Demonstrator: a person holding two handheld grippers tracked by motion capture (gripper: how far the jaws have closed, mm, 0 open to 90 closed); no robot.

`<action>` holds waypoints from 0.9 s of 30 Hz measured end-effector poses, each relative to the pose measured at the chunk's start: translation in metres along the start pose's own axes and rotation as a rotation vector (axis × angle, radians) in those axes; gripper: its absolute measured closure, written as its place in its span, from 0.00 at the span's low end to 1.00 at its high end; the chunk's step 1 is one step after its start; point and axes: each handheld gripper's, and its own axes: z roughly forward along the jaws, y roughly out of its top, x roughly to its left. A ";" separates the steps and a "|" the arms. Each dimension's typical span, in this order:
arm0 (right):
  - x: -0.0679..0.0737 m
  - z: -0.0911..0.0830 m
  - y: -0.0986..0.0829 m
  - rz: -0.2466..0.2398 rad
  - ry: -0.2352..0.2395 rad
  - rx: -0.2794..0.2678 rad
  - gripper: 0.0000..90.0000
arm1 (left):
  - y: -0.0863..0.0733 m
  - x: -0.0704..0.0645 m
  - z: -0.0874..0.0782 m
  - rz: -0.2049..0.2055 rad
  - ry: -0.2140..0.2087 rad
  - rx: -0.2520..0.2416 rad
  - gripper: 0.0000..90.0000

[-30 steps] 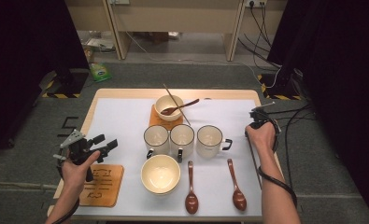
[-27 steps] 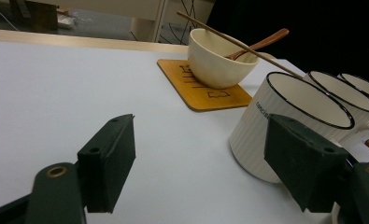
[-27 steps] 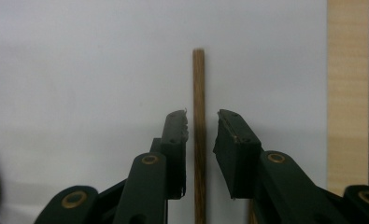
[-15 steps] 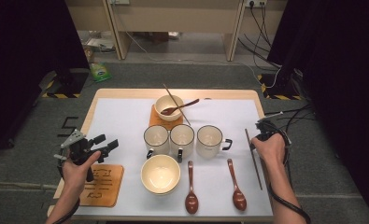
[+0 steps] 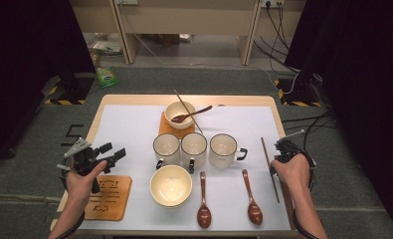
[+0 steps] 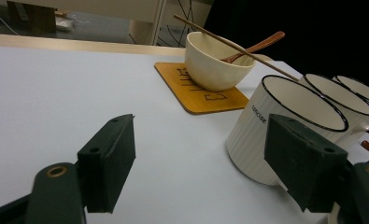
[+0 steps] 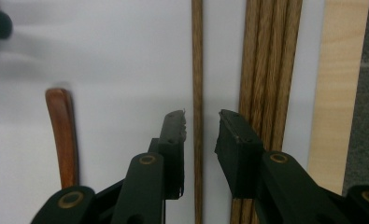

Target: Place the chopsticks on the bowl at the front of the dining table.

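Note:
My right gripper (image 5: 279,151) hangs low over the table's right edge, open by a narrow gap. In the right gripper view its jaws straddle a single thin wooden chopstick (image 7: 197,70) lying on the white mat, without pinching it. A bundle of more chopsticks (image 7: 268,60) lies just beyond the right jaw. From above, the chopsticks (image 5: 269,167) run along the mat's right side. At the table's left edge my left gripper (image 5: 112,152) is wide open and holds nothing; it points toward the nearest white mug (image 6: 285,130).
A cream bowl (image 5: 180,114) with a spoon and a chopstick sits on a wooden coaster (image 5: 165,129) at the back. Three mugs (image 5: 194,148) stand in a row. An empty bowl (image 5: 171,185), two brown spoons (image 5: 203,206) and a second coaster (image 5: 112,196) lie in front.
My right hand has drawn back toward the front along the right edge, and its gripper now sits over the chopsticks. The left gripper has stayed put.

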 end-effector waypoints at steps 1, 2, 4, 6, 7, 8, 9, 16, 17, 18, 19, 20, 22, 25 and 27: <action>0.000 0.001 -0.002 0.000 -0.003 0.011 0.79 | 0.000 0.000 0.000 0.001 0.000 0.000 0.27; 0.000 0.002 -0.003 -0.001 -0.005 0.019 0.79 | 0.000 0.000 0.000 0.001 0.000 0.000 0.27; 0.000 0.004 -0.006 0.005 -0.008 0.035 0.80 | 0.000 0.000 0.000 0.000 0.000 0.001 0.27; -0.001 0.006 -0.008 0.003 -0.008 0.040 0.80 | 0.000 0.000 0.000 0.002 -0.002 0.002 0.27; -0.001 0.008 -0.009 0.005 -0.013 0.043 0.80 | 0.000 0.000 0.000 0.003 -0.002 0.003 0.27; -0.001 0.009 -0.010 0.003 -0.015 0.049 0.80 | 0.000 0.000 0.000 0.002 -0.002 0.003 0.27; -0.001 0.010 -0.010 0.002 -0.013 0.053 0.80 | 0.000 0.000 0.000 0.002 -0.002 0.003 0.27; 0.001 0.013 -0.014 -0.001 -0.026 0.064 0.82 | 0.000 0.000 0.000 0.000 -0.001 0.001 0.27; 0.002 0.012 -0.015 -0.007 -0.029 0.064 0.82 | 0.000 0.000 0.000 0.001 -0.001 0.001 0.27; 0.002 0.012 -0.015 -0.007 -0.029 0.064 0.82 | 0.000 0.000 0.000 0.001 -0.002 0.000 0.27; 0.003 0.012 -0.016 -0.011 -0.031 0.067 0.82 | 0.000 0.000 0.000 0.001 -0.002 -0.001 0.27; 0.004 0.012 -0.016 -0.014 -0.031 0.068 0.82 | 0.000 0.000 0.000 0.001 -0.002 -0.001 0.27; 0.004 0.013 -0.018 -0.020 -0.037 0.073 0.83 | 0.001 0.000 0.000 0.001 -0.002 -0.002 0.27; 0.006 0.013 -0.020 -0.021 -0.047 0.078 0.83 | 0.000 0.000 0.000 0.001 -0.002 -0.002 0.27; 0.007 0.013 -0.021 -0.027 -0.055 0.082 0.84 | 0.000 0.000 0.000 0.001 -0.002 0.000 0.27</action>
